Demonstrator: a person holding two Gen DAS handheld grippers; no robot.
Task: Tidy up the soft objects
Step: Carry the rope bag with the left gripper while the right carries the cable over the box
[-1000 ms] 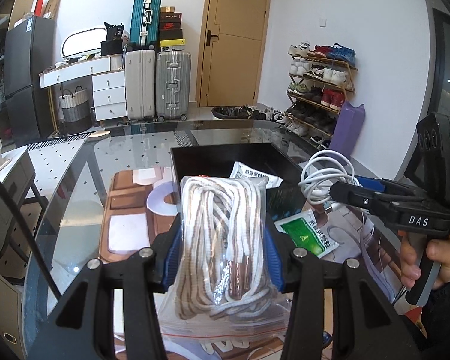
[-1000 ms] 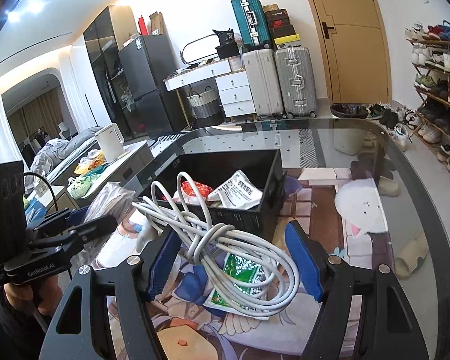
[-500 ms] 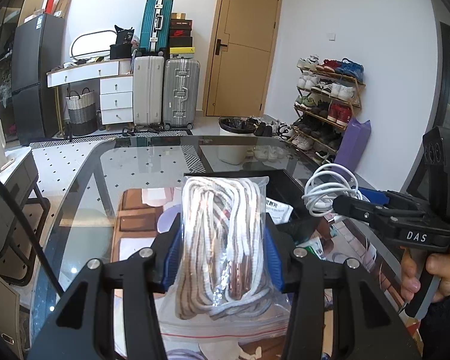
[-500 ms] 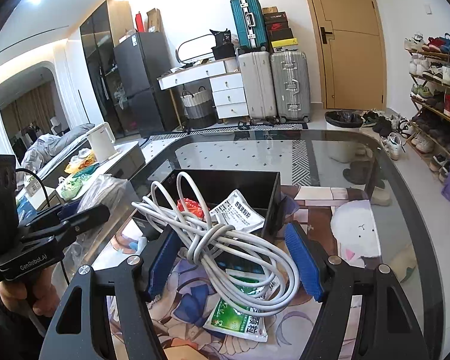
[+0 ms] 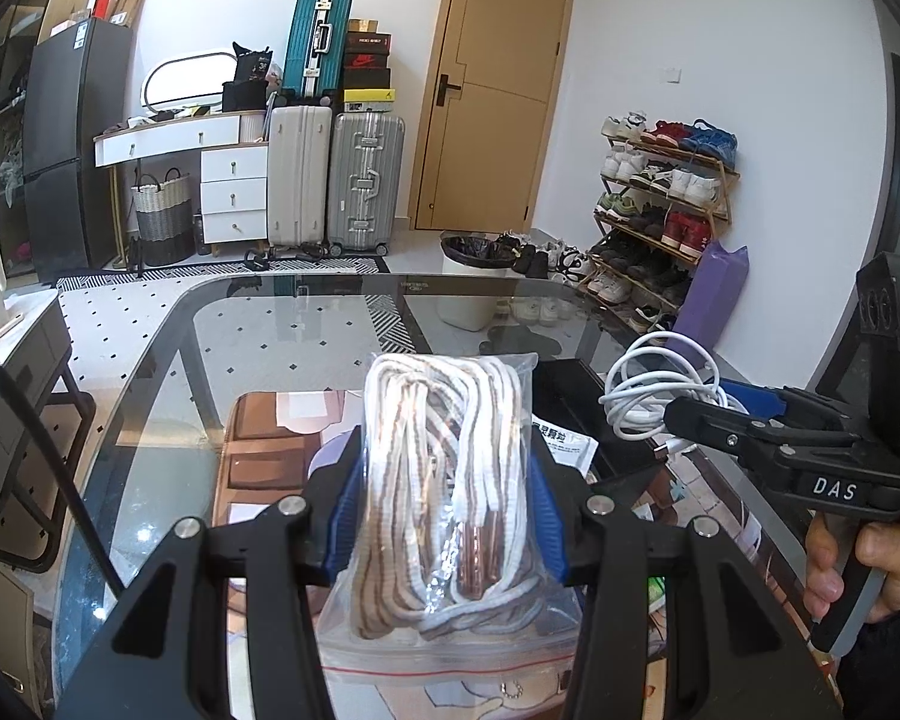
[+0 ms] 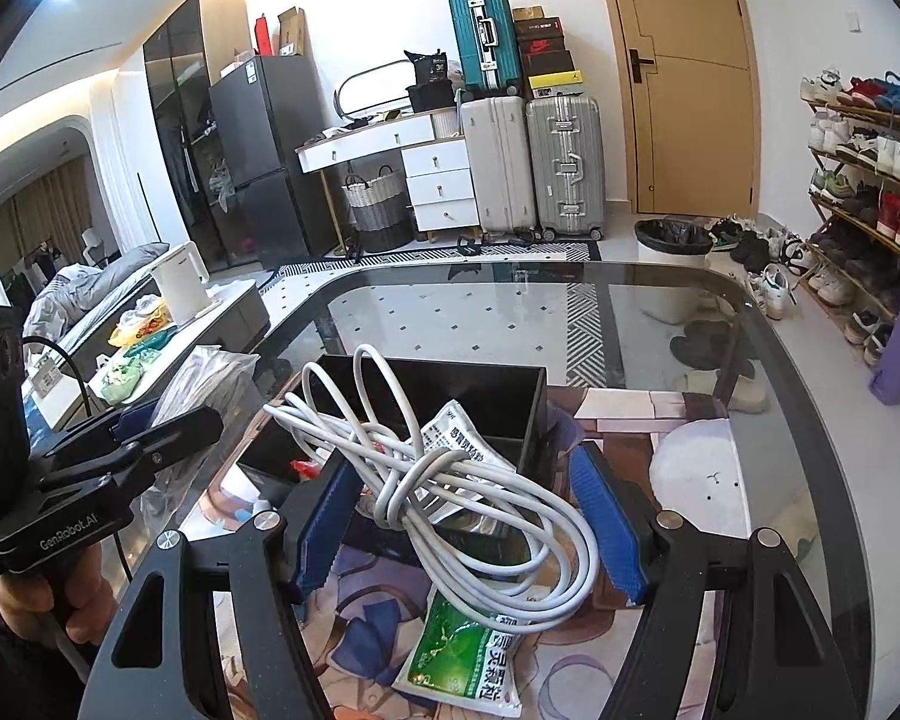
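Clear plastic bag of laces (image 5: 450, 492) sits pinched between the left gripper (image 5: 447, 510) pads, lifted above the glass table (image 5: 150, 450). The right gripper (image 6: 471, 525) clamps a coiled white cable (image 6: 450, 480) in front of the black box (image 6: 498, 384), probably so both drop inside it.

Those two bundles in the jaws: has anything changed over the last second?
Both were lifted higher above the black box: the clear bag of brown-and-white laces and the white coiled cable. The green packet stayed on the mat. Both grips unchanged.
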